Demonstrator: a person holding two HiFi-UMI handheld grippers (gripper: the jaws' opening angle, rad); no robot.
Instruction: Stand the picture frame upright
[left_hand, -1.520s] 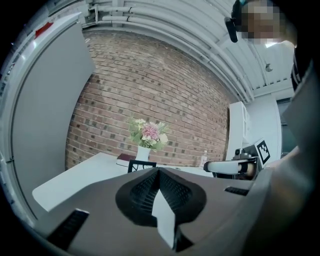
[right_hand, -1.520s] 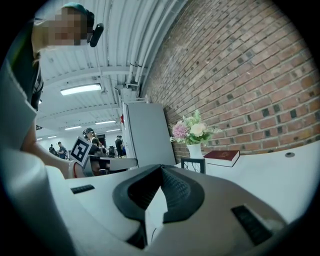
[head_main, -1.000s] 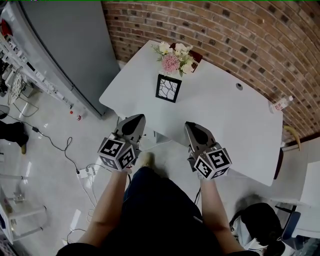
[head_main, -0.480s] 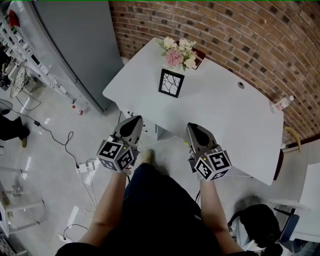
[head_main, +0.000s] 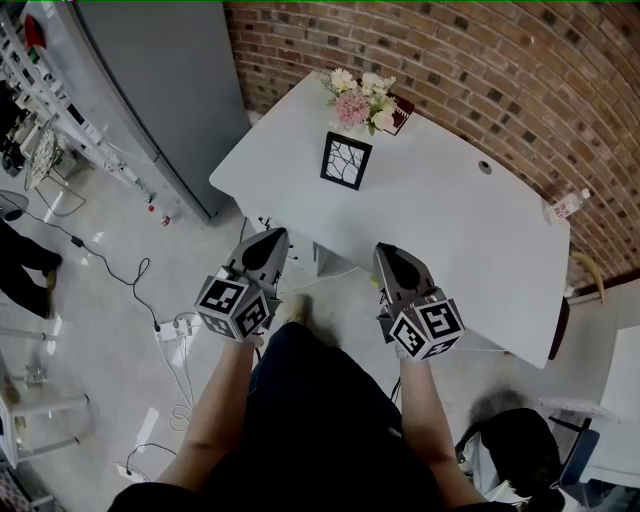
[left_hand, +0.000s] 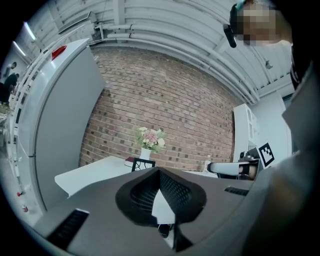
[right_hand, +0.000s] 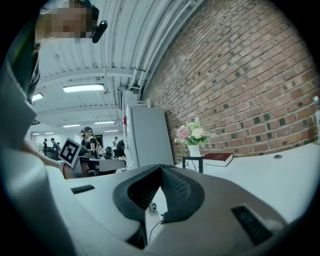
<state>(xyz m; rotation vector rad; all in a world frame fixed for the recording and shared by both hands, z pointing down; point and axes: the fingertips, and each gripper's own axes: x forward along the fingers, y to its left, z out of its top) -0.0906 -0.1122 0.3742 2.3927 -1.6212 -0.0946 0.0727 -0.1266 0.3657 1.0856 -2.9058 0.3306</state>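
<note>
Slightly, the picture frame (head_main: 346, 160) had drifted toward the upper right; it sat well above the left gripper (head_main: 268, 240) and right gripper (head_main: 388, 252), roughly midway, both closed and empty.

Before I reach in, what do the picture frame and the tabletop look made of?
Picture frame: thin black border, matte with no glare; painted wood, plastic or metal, cannot tell. Tabletop: smooth, uniform white with a soft sheen and a cable hole, probably laminate.
</note>
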